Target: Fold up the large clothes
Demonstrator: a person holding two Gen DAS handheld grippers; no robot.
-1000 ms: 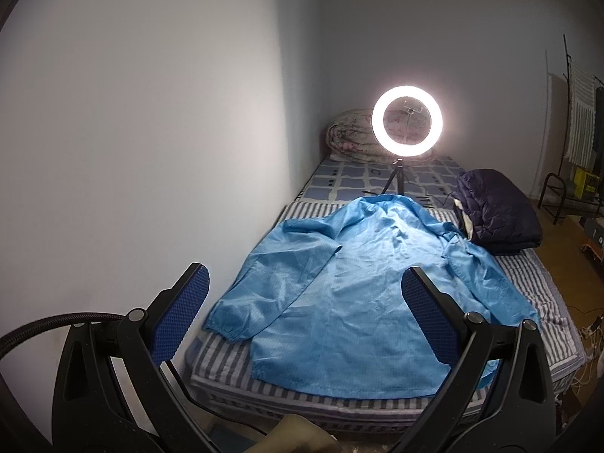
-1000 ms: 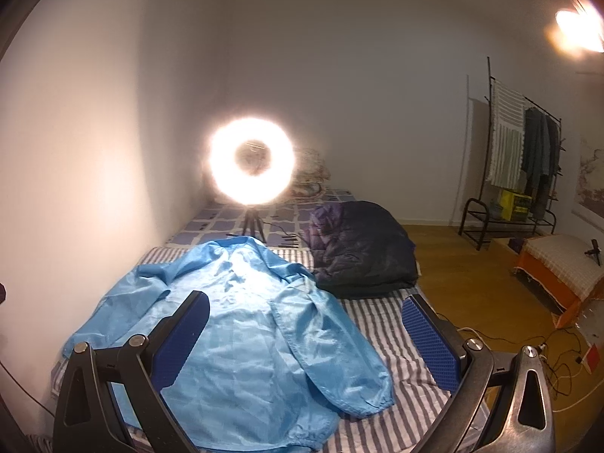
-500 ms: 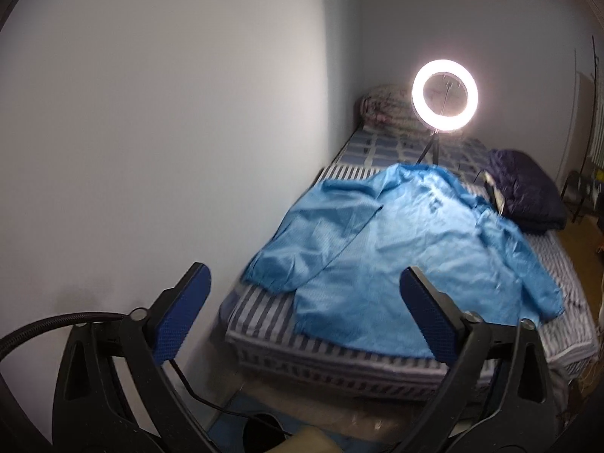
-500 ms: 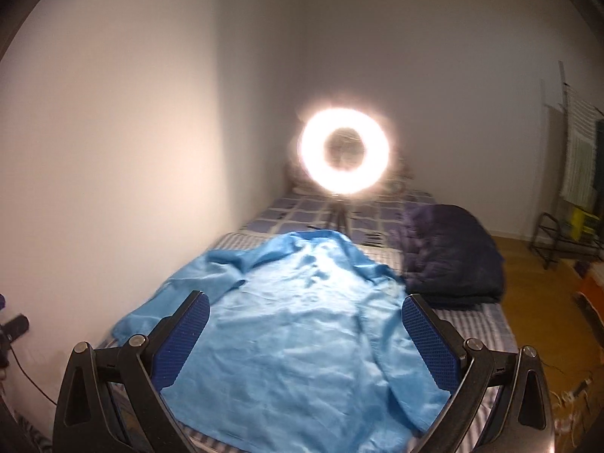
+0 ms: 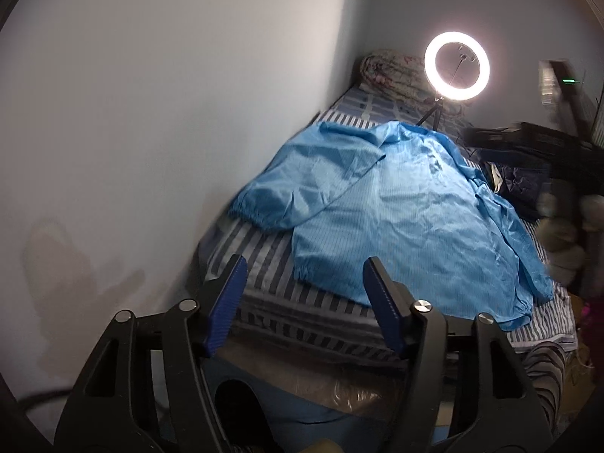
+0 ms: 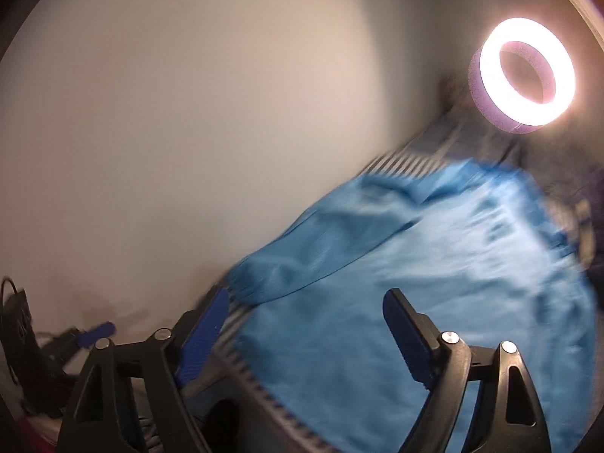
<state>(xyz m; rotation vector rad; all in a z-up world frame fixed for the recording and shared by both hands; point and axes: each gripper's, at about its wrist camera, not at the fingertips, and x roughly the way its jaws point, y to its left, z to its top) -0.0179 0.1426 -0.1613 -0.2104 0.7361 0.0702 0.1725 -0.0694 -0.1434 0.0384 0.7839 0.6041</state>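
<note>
On striped bed (image 5: 264, 264): one blue coat (image 5: 396, 219); two grippers, left (image 5: 304, 304), right (image 6: 305, 330), fingers closing, empty.

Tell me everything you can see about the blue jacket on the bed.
The jacket is light blue, thin and slightly shiny, with faint fine stripes and many wrinkles. It lies spread flat on the striped sheet, collar toward the ring light, hem toward the camera. Both sleeves are spread out, with gathered cuffs. One sleeve lies near the wall. A dark garment lies beside it. Nothing grips it.

One blue jacket (image 5: 396, 219), one dark quilted jacket (image 5: 517, 188), one ring light (image 5: 456, 66), one rolled blanket (image 5: 392, 73)
</note>
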